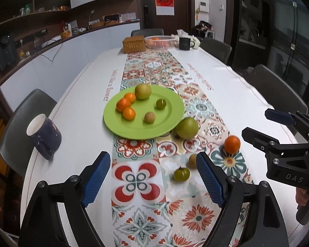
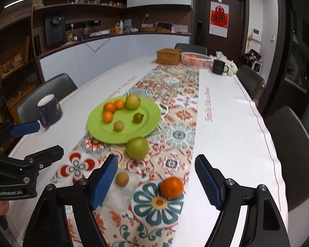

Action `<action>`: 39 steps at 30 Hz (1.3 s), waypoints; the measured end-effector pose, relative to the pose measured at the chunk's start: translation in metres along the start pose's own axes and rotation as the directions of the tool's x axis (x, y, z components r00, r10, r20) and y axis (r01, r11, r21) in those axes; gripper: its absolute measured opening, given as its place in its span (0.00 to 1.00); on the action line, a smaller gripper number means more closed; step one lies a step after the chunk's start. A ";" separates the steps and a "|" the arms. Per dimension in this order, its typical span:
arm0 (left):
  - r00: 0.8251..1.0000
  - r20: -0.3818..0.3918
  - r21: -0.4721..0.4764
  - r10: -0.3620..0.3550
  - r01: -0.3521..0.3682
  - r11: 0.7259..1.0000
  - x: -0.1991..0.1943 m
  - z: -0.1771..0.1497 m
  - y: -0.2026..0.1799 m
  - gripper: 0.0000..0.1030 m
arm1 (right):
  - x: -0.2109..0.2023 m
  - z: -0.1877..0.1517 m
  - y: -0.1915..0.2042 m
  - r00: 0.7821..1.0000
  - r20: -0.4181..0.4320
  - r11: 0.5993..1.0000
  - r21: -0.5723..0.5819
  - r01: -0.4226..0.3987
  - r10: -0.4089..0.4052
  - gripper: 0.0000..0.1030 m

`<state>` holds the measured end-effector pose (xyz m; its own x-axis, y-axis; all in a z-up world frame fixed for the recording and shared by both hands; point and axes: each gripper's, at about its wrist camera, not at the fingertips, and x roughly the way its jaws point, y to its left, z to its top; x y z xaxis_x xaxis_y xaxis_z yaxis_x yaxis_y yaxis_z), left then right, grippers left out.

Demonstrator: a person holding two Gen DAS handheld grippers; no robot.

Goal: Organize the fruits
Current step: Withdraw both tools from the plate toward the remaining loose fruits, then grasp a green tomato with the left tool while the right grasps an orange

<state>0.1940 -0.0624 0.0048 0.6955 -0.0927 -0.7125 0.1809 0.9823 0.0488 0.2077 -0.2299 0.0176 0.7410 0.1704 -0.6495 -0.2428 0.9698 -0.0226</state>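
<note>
The green plate (image 1: 169, 123) sits on the patterned runner (image 1: 138, 185) in the middle of the tabletop (image 1: 82, 107). On it I see three small oranges (image 1: 125, 105) bunched at its left side, a yellow-green pear (image 1: 143, 91) touching them at the far edge, a small green tomato (image 1: 160, 104) and a small brown fruit (image 1: 150, 117) nearer the middle.

Four fruits lie off the plate on the runner. A large green apple (image 1: 187, 128) rests just beside the plate's near right rim. Closer to me are a lone orange (image 2: 172, 186), a small tan fruit (image 2: 122, 178) and a green tomato (image 1: 181, 174) with its stem up.

My left tongs (image 1: 152, 180) are spread wide over the runner and hold nothing; the green tomato lies between the fingers, close to the right one, and the tan fruit is partly hidden behind that fingertip. My right tongs (image 2: 156, 182) are also wide and empty, with the lone orange and the tan fruit lying between the blue pads (image 2: 104, 184), touching neither.

A dark blue mug (image 1: 44, 135) stands near the tabletop's left edge, well apart from the plate. At the far end are a wicker box (image 2: 169, 56), a white wire basket (image 2: 196, 59) with oranges in it, and a black mug (image 2: 218, 66). Grey chairs (image 2: 294, 154) line both sides.
</note>
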 end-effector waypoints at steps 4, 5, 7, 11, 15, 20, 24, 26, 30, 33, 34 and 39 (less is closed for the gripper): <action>0.999 -0.046 0.008 -0.012 0.013 1.000 0.012 -0.009 -0.006 0.83 | 0.006 -0.014 -0.004 0.999 -0.039 1.000 0.011 -0.003 0.003 0.75; 0.998 -0.058 0.011 -0.014 0.015 1.000 0.015 -0.011 -0.008 0.83 | 0.008 -0.016 -0.005 0.999 -0.048 1.000 0.013 -0.003 0.003 0.75; 0.996 -0.087 0.015 -0.017 0.019 1.000 0.023 -0.016 -0.011 0.83 | 0.013 -0.022 -0.009 0.998 -0.069 1.000 0.020 0.003 -0.001 0.75; 0.991 -0.134 0.022 -0.022 0.025 0.999 0.040 -0.025 -0.016 0.83 | 0.024 -0.033 -0.014 0.994 -0.111 0.999 0.028 0.014 -0.011 0.75; 0.987 -0.161 0.031 -0.024 0.029 0.999 0.052 -0.031 -0.019 0.83 | 0.034 -0.042 -0.018 0.990 -0.143 0.999 0.035 0.025 -0.019 0.75; 0.983 -0.183 0.030 -0.034 0.040 0.999 0.067 -0.035 -0.022 0.83 | 0.047 -0.049 -0.024 0.985 -0.172 0.999 0.039 0.033 -0.026 0.75; 0.980 -0.195 0.030 -0.039 0.046 0.999 0.078 -0.037 -0.023 0.82 | 0.059 -0.053 -0.028 0.981 -0.193 0.998 0.043 0.042 -0.033 0.75; 0.980 -0.197 0.027 -0.043 0.049 0.998 0.083 -0.037 -0.023 0.82 | 0.064 -0.054 -0.030 0.979 -0.200 0.998 0.045 0.046 -0.036 0.75; 0.978 -0.204 0.026 -0.047 0.053 0.998 0.092 -0.036 -0.024 0.75 | 0.072 -0.054 -0.033 0.979 -0.204 0.998 0.051 0.044 -0.033 0.75; 0.975 -0.216 0.022 -0.051 0.057 0.998 0.097 -0.036 -0.025 0.69 | 0.077 -0.052 -0.033 0.980 -0.199 0.998 0.047 0.038 -0.028 0.75; 0.974 -0.218 0.018 -0.056 0.061 0.998 0.099 -0.035 -0.025 0.66 | 0.079 -0.051 -0.032 0.980 -0.199 0.998 0.046 0.039 -0.029 0.74; 0.967 -0.231 -0.010 -0.104 0.104 0.995 0.102 -0.035 -0.025 0.48 | 0.092 -0.049 -0.033 0.978 -0.208 0.998 0.052 0.027 -0.016 0.67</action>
<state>0.2358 -0.0908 -0.0935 0.4933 -0.1537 -0.8562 0.2451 0.9690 -0.0328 0.2530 -0.2546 -0.0781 0.5980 0.1152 -0.7932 -0.1899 0.9818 -0.0006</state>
